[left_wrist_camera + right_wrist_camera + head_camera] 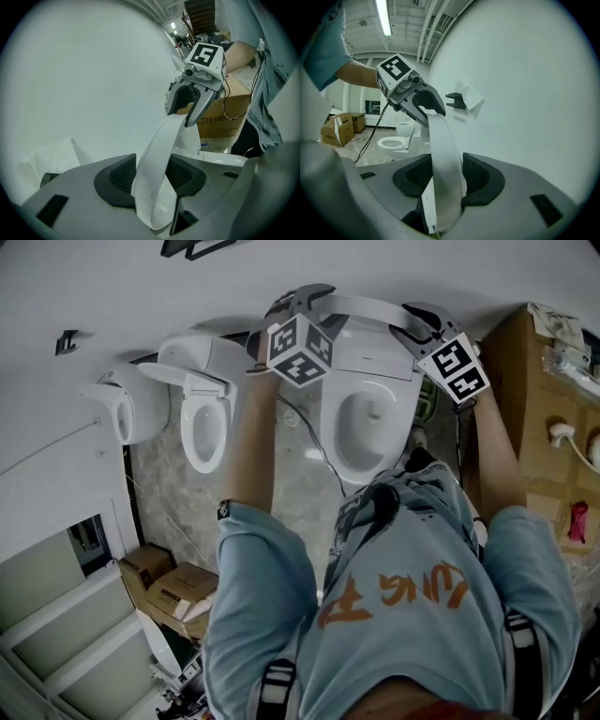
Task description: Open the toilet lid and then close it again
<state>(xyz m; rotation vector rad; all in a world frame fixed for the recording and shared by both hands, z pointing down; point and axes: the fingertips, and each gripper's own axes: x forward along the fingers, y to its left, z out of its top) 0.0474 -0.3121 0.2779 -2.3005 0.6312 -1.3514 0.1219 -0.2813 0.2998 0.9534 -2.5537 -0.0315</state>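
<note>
Operator: Status, left side?

Guide: Your left gripper (pixel 302 304) has its fingers (pixel 119 176) clamped on the left edge of the lid (pixel 370 306), and the rim runs up between the pads. The lid stands raised at the back of the toilet (pixel 375 362), close to the wall (pixel 141 277). The seat (pixel 403 427) is down.

Operator: Right side?

Guide: Your right gripper (pixel 419 322) is clamped the same way on the opposite edge.

Operator: Hazards from here?

Guide: Four are likely.
- The rim looks thin and smooth. If either grip slackens, the lid can slide out and drop onto the seat.
- If you move one hand faster than the other, the lid twists and loads its hinge.
- If you push too far back, the lid or your fingers strike the wall.
- Furthest right, the cardboard box (pixel 530 390) sits near your forearm, and a wide elbow swing could catch it.
</note>
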